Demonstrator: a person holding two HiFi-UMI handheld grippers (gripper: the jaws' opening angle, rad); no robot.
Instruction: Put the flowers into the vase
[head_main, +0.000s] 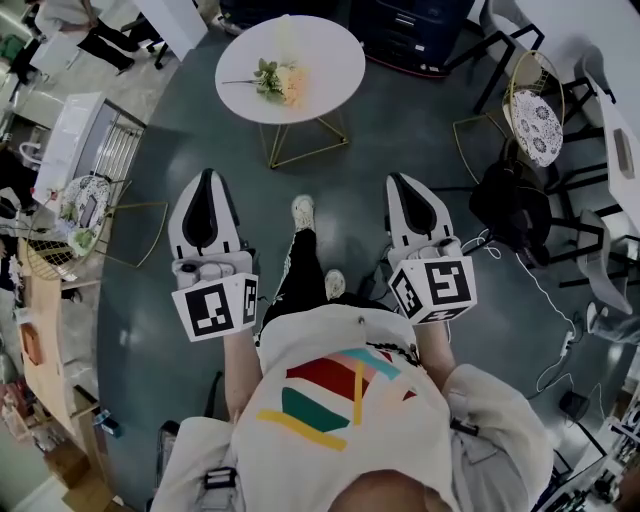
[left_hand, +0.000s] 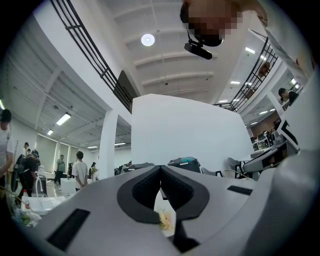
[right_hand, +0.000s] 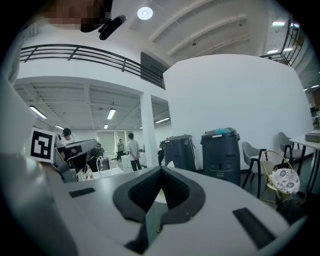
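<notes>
A small bunch of pale yellow and white flowers (head_main: 280, 80) lies on a round white table (head_main: 330, 50) a few steps ahead of me. A faint pale upright shape (head_main: 288, 40) stands just behind them; I cannot tell whether it is the vase. Both grippers hang in the air well short of the table, pointing toward it. My left gripper (head_main: 207, 178) is shut with nothing in it, and so is my right gripper (head_main: 398, 182). In the left gripper view the jaws (left_hand: 160, 168) meet and the flowers (left_hand: 165, 220) show below them. In the right gripper view the jaws (right_hand: 161, 170) also meet.
A gold wire chair (head_main: 535, 110) and a black chair with a dark bag (head_main: 515, 205) stand at the right. Another wire chair (head_main: 85, 215) and a cluttered bench are at the left. Dark bins (right_hand: 220, 155) stand behind the table. People stand far off (left_hand: 79, 170).
</notes>
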